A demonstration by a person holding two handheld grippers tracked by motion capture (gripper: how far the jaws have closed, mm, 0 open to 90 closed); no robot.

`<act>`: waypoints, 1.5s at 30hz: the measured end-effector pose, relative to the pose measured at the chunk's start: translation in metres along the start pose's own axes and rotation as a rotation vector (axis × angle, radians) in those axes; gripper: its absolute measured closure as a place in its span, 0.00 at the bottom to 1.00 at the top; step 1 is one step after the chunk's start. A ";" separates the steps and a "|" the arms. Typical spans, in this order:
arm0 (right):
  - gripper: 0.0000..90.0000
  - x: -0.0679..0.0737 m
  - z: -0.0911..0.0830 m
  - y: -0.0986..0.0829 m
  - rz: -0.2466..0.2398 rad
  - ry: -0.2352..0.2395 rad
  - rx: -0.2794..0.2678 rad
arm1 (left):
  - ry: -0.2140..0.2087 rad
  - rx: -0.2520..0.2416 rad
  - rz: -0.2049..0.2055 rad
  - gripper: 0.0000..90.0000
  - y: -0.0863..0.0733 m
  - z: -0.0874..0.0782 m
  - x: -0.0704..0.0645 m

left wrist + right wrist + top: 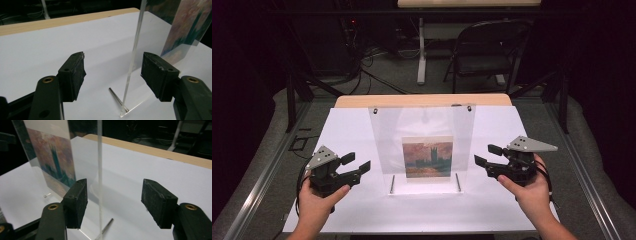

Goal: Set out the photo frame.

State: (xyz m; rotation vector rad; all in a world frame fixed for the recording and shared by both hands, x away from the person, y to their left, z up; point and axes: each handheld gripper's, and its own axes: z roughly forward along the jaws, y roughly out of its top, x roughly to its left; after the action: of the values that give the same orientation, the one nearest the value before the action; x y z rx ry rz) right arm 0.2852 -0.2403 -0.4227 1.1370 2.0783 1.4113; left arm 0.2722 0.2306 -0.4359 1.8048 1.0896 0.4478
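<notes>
Both claws wide, one each side of the clear acrylic stand (422,145) upright on the white tabletop (347,130). The left claw (357,162) has the panel's edge between its jaws; so does the right claw (484,156) (untouched yet). Painting print (427,156) sits between them, likely a two-sided lift.

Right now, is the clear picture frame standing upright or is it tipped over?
Upright. The clear frame stands on the white table on two metal pins; both gripper views show its edge rising straight.
</notes>
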 end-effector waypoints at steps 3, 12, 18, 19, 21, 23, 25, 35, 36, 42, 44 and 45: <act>0.42 -0.006 -0.004 -0.008 0.002 -0.032 0.003 | 0.020 0.002 -0.013 0.39 -0.005 -0.003 0.006; 0.41 -0.009 -0.009 -0.036 0.030 -0.078 0.013 | 0.090 -0.018 -0.063 0.38 -0.028 -0.011 0.018; 0.41 -0.003 -0.007 -0.055 0.036 -0.104 0.014 | 0.110 -0.012 -0.083 0.38 -0.053 -0.006 0.019; 0.41 -0.002 -0.006 -0.059 0.036 -0.108 0.017 | 0.113 -0.009 -0.087 0.38 -0.056 -0.005 0.019; 0.41 -0.002 -0.004 -0.066 0.036 -0.116 0.029 | 0.113 -0.011 -0.104 0.38 -0.064 -0.001 0.020; 0.41 -0.002 0.000 -0.073 0.039 -0.125 0.036 | 0.106 -0.015 -0.145 0.38 -0.074 0.003 0.023; 0.41 -0.002 0.003 -0.081 0.056 -0.125 0.057 | 0.101 -0.012 -0.173 0.38 -0.081 0.007 0.024; 0.41 -0.006 0.018 -0.104 0.035 -0.156 0.064 | 0.146 0.024 -0.144 0.38 -0.096 0.021 0.029; 0.41 -0.006 0.019 -0.105 0.042 -0.161 0.060 | 0.149 0.028 -0.139 0.38 -0.097 0.023 0.029; 0.41 -0.008 0.024 -0.112 0.040 -0.167 0.073 | 0.132 0.053 -0.128 0.38 -0.100 0.027 0.026; 0.41 -0.007 0.026 -0.114 0.048 -0.154 0.082 | 0.128 0.058 -0.116 0.38 -0.101 0.028 0.025; 0.41 -0.008 0.026 -0.115 0.047 -0.145 0.086 | 0.123 0.061 -0.112 0.38 -0.101 0.029 0.024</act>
State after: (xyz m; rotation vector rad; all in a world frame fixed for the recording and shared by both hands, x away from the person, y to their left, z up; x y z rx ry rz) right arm 0.2613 -0.2501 -0.5377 1.2900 2.0399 1.2309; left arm 0.2564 0.2505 -0.5405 1.7779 1.2947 0.4676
